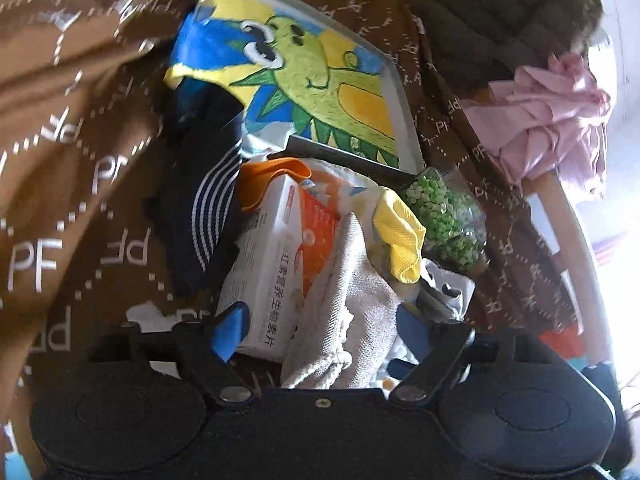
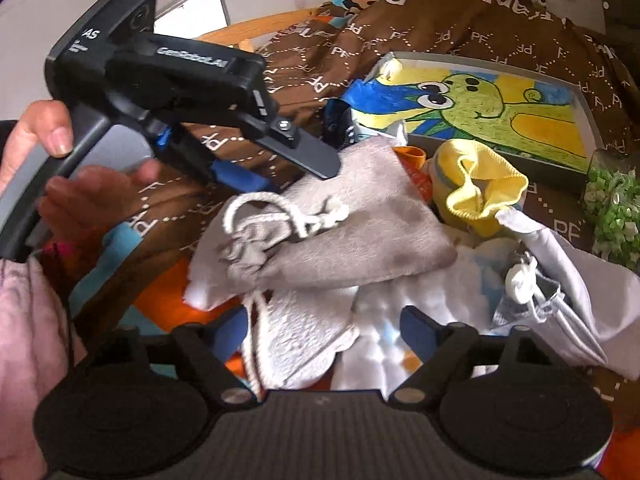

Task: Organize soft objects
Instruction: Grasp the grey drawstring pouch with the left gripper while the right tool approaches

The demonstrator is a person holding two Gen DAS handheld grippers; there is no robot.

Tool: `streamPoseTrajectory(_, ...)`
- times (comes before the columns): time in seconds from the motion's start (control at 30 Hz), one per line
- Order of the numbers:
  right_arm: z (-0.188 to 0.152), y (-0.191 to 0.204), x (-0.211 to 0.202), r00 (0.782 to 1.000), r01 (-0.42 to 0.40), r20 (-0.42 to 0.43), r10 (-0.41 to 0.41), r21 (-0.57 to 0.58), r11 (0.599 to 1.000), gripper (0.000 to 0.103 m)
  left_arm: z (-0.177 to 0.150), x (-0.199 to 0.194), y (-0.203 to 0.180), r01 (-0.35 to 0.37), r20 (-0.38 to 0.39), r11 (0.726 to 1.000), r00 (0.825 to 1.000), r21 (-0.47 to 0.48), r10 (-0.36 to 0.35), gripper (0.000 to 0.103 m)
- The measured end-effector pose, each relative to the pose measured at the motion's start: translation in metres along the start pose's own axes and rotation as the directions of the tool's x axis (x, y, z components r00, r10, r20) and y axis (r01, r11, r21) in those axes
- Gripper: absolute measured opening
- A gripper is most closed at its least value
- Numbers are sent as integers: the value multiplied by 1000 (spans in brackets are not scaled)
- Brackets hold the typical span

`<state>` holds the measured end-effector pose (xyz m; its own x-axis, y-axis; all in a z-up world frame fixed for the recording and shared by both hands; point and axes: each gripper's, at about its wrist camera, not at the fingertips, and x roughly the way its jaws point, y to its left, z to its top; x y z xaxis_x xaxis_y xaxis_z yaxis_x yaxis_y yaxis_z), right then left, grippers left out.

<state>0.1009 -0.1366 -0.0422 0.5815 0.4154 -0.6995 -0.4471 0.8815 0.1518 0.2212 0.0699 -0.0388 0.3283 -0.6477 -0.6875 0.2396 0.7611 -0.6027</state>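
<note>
Left wrist view: left gripper (image 1: 320, 328) tilted down over a heap on the brown blanket (image 1: 72, 128) printed with "PF". Jaws part open, 2 blue pads straddling a white and orange box (image 1: 280, 264) and the grey drawstring pouch (image 1: 352, 300); no pad seen pressing on either. Behind these, a yellow cloth (image 1: 400, 236), a navy striped sock (image 1: 208, 216), a bag of green bits (image 1: 444, 216), and a grey tray (image 1: 400, 92) holding a dinosaur drawing (image 1: 320, 80). Pink cloth (image 1: 552, 120) bunched at the blanket's far right edge.

Right wrist view: right gripper (image 2: 320, 332) also part open, holding nothing, fingers hovering above a white towel (image 2: 304, 344) under the grey drawstring pouch, cord looped on top. Left gripper seen from the side, carried in a hand (image 2: 52, 168), its black finger tip at the pouch's upper edge, possibly touching; blur leaves that unsure. Yellow cloth just right of the pouch, a pale grey bag (image 2: 580, 280) further right, tray and drawing behind, near the blanket's far edge.
</note>
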Motion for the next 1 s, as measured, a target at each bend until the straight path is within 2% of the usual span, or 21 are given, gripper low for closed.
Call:
streamPoseTrajectory(0.07, 0, -3, 5, 1000, -3, -6, 3, 5, 1000, 79, 0, 0, 2, 25, 1, 1000, 1000, -6, -25, 76)
streamPoseTrajectory(0.23, -1, -4, 17, 999, -20, -34, 20, 1, 1000, 68, -2, 4, -3, 82, -40, 996, 996, 21, -81, 62)
streamPoseTrajectory(0.33, -1, -6, 21, 995, -77, -62, 80, 41, 996, 68, -4, 8, -5, 110, -61, 993, 992, 36, -108, 62)
streamPoseTrajectory(0.4, 0, -8, 23, 990, -116, -72, 120, 66, 991, 68, -6, 13, -3, 101, -78, 994, 992, 30, -99, 62)
streamPoseTrajectory(0.57, 1, -15, 16, 977, -199, -47, 207, 137, 970, 69, -8, 16, -3, 96, -103, 995, 990, 32, -92, 60)
streamPoseTrajectory(0.63, 3, -17, 14, 971, -232, -32, 239, 152, 961, 67, -7, 14, -2, 101, -98, 994, 990, 33, -97, 44)
streamPoseTrajectory(0.7, 3, -18, 11, 965, -257, -15, 263, 156, 954, 64, -6, 13, 1, 113, -104, 994, 988, 11, -112, 35)
streamPoseTrajectory(0.8, 4, -19, 9, 961, -273, -6, 278, 162, 948, 60, -6, 11, 3, 122, -103, 992, 987, 6, -121, 29)
streamPoseTrajectory(0.87, 3, -18, 10, 960, -274, -10, 279, 164, 948, 57, -6, 12, 3, 135, -107, 991, 985, 7, -133, 29)
streamPoseTrajectory(1.0, 3, -17, 15, 958, -277, -22, 285, 175, 945, 56, -9, 17, 0, 144, -140, 989, 980, 21, -140, 39)
